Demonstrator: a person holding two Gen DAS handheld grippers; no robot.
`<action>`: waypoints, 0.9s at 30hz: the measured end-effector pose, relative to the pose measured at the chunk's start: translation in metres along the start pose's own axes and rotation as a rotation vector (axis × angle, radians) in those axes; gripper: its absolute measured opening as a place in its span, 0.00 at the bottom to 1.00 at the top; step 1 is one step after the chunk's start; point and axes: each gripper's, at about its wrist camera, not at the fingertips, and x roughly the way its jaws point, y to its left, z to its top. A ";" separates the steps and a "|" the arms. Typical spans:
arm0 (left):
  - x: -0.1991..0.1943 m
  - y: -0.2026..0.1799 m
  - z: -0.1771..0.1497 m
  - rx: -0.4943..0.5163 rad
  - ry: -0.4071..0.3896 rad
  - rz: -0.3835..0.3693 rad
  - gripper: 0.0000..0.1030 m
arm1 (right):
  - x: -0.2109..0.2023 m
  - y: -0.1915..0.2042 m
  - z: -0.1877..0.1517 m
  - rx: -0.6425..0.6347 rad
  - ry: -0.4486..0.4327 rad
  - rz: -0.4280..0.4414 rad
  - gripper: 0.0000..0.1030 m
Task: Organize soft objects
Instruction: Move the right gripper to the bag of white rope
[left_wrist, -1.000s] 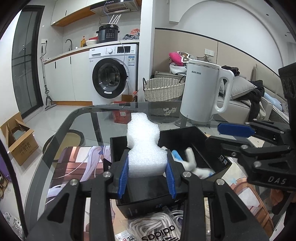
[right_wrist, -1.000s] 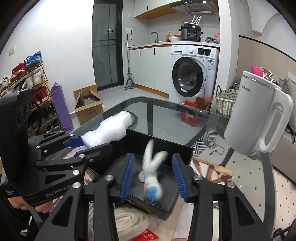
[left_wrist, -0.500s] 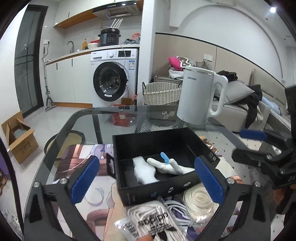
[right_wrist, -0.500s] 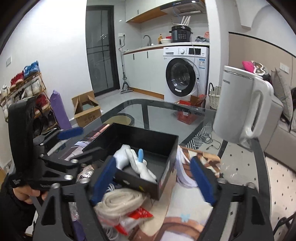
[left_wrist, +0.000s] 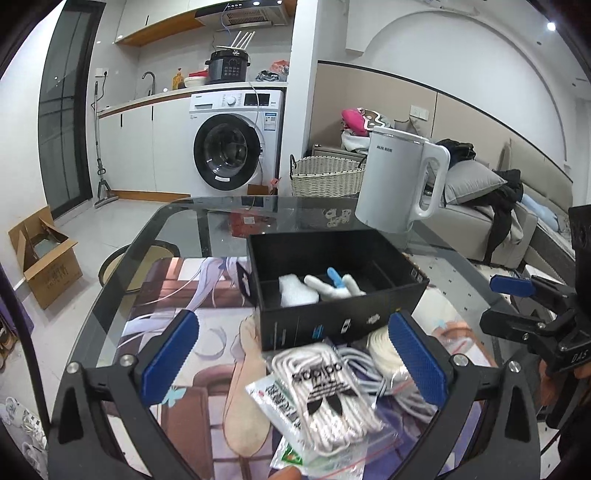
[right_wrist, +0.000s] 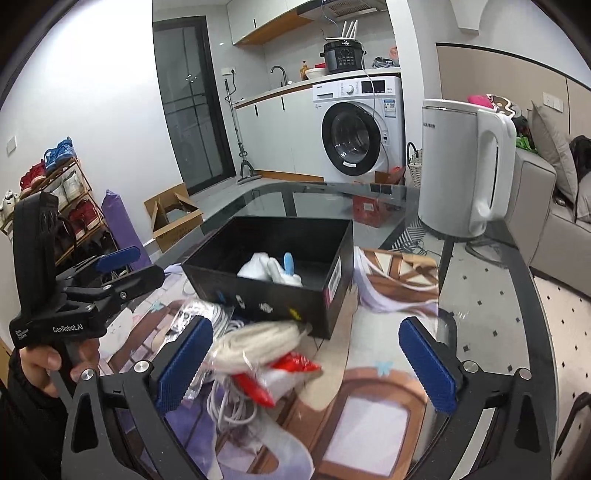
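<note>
Glass counter (left_wrist: 177, 221) is carrying the black box (left_wrist: 332, 317) mid-surface. Foam block (left_wrist: 295, 291) and white plush (left_wrist: 332, 286) are now sitting inside, released. Left gripper (left_wrist: 291, 354) and right gripper (right_wrist: 301, 365) are backing off toward the near edge, fingers apart, empty; bagged cords (left_wrist: 325, 387) there look next.

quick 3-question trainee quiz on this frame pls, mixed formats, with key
1. True or false: the left gripper is clamped on the white foam piece.
2. Which lies inside the black box? A) the bagged adidas laces B) the white plush toy C) the white kettle
3. Fill in: the coiled white rope lies on the table ____ the box, on the side nearest the right gripper.

Key: 1 false, both grippers are open and empty. 2 B, it lies beside the foam. 3 outside.
</note>
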 end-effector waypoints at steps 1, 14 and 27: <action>-0.001 0.000 -0.001 0.002 0.002 0.000 1.00 | -0.001 0.001 -0.003 0.001 0.003 0.002 0.99; 0.001 -0.001 -0.021 0.024 0.022 0.027 1.00 | 0.006 0.021 -0.022 -0.055 0.055 -0.005 0.99; -0.002 -0.004 -0.023 0.041 0.013 0.024 1.00 | 0.019 0.024 -0.029 -0.063 0.082 -0.016 0.99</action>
